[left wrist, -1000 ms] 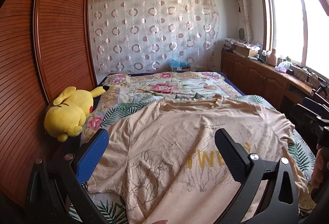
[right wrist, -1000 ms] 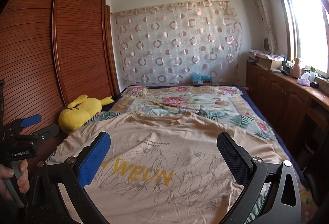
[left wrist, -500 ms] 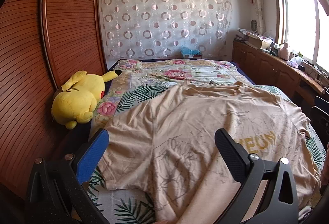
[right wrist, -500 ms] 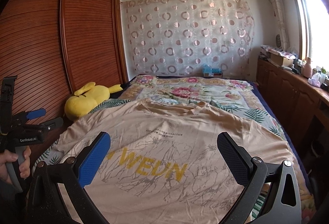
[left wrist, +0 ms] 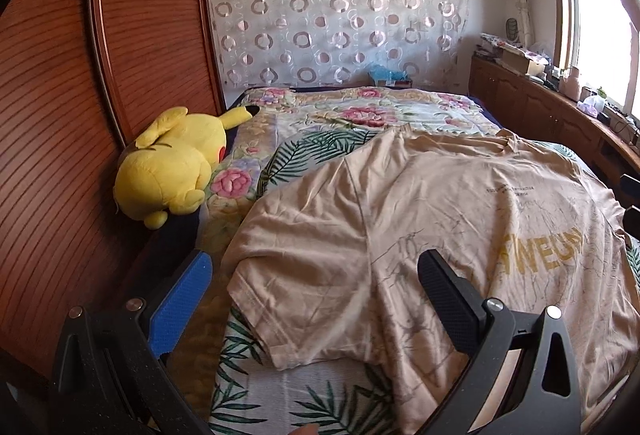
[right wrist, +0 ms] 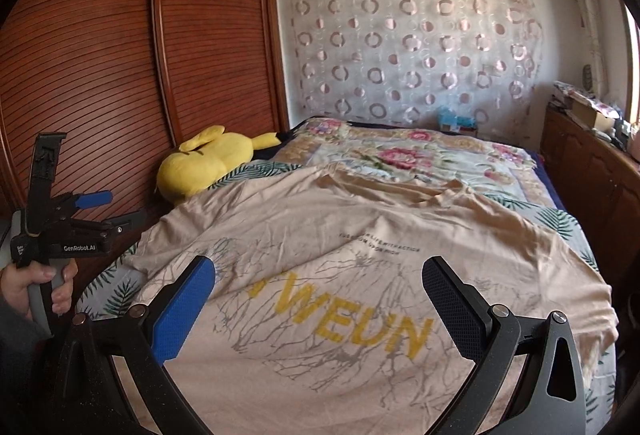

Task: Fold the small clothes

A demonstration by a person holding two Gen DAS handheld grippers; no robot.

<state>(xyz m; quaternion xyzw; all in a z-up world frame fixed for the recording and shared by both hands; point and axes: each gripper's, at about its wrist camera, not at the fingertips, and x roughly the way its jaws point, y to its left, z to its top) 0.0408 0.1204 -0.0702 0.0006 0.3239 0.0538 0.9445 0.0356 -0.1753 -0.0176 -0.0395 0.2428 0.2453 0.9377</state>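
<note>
Although it fills most of both views, the shirt [left wrist: 440, 219] is a single item: beige tee, short sleeves, yellow lettering and grey crackle print on the chest, lying print-up and spread flat across the near half of the bed [left wrist: 360, 115], collar toward the far end. Condition: unfolded, lightly creased, left sleeve [left wrist: 296, 275] fanned out over the leaf-print cover, hem running off the bottom of the frame. Handling, as judged: light, thin knit, fully limp, no stiffness to hold a crease by itself; it should drape and drag rather than slide, and a pinch may pick up the bedcover beneath unless taken at a raised edge. Not fragile. Best holds, by estimate: the sleeve cuff or side seam near the left tongs [left wrist: 320, 295], and the matching shoulder or hem corner on the opposite side for the right tongs [right wrist: 318, 299]. State of tools: left tongs wide apart, empty, poised above the sleeve and side of the shirt; right tongs likewise wide apart, empty, poised over the lettering. Neither touches cloth. Also present: plush toy [left wrist: 172, 163] at the wardrobe [left wrist: 60, 115] side, well apart from the shirt; a hand [right wrist: 36, 287] on the left tool's grip.
</note>
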